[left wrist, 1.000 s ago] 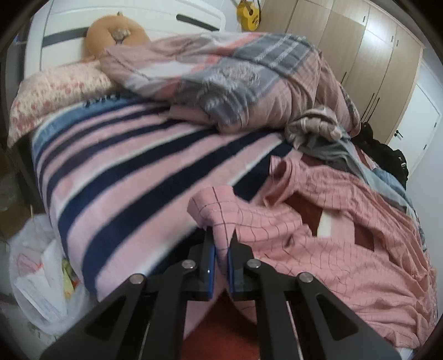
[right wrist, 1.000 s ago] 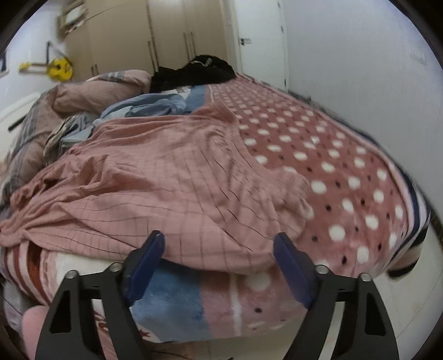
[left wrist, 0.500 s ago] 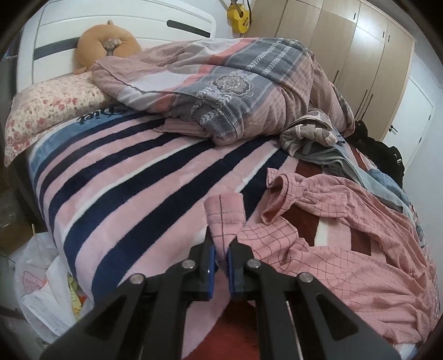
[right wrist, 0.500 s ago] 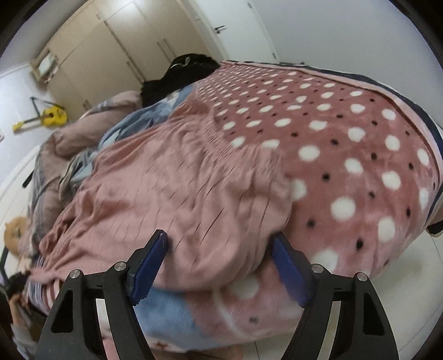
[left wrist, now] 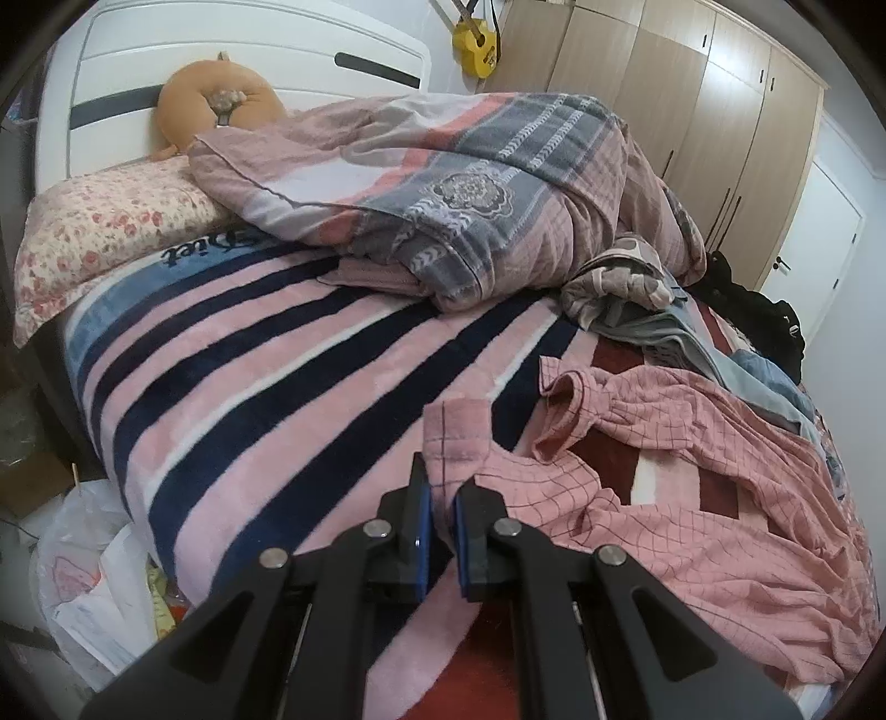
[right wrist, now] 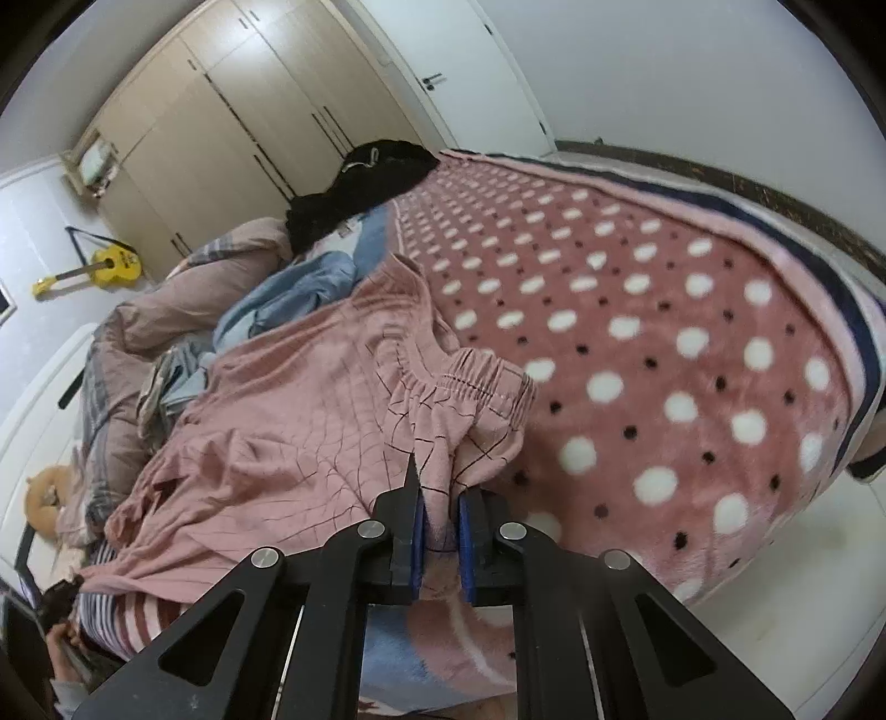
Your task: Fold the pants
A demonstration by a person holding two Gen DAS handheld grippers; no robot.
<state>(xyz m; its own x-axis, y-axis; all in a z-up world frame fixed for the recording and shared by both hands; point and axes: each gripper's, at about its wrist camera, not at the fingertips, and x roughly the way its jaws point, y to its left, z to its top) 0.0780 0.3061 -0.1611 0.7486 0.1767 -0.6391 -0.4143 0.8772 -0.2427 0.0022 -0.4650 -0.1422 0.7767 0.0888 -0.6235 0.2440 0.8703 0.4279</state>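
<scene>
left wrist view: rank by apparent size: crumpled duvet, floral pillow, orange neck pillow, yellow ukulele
1. crumpled duvet, largest by far.
2. floral pillow.
3. orange neck pillow.
4. yellow ukulele, smallest, but it is partly cut off at the top and farthest from the camera, so unsure.

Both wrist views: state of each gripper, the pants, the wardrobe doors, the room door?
left hand-held gripper: shut on a leg cuff of the pink checked pants
right hand-held gripper: shut on the pants near the elastic waistband
pink checked pants: unfolded, spread rumpled on the bed
wardrobe doors: closed
room door: closed
</scene>
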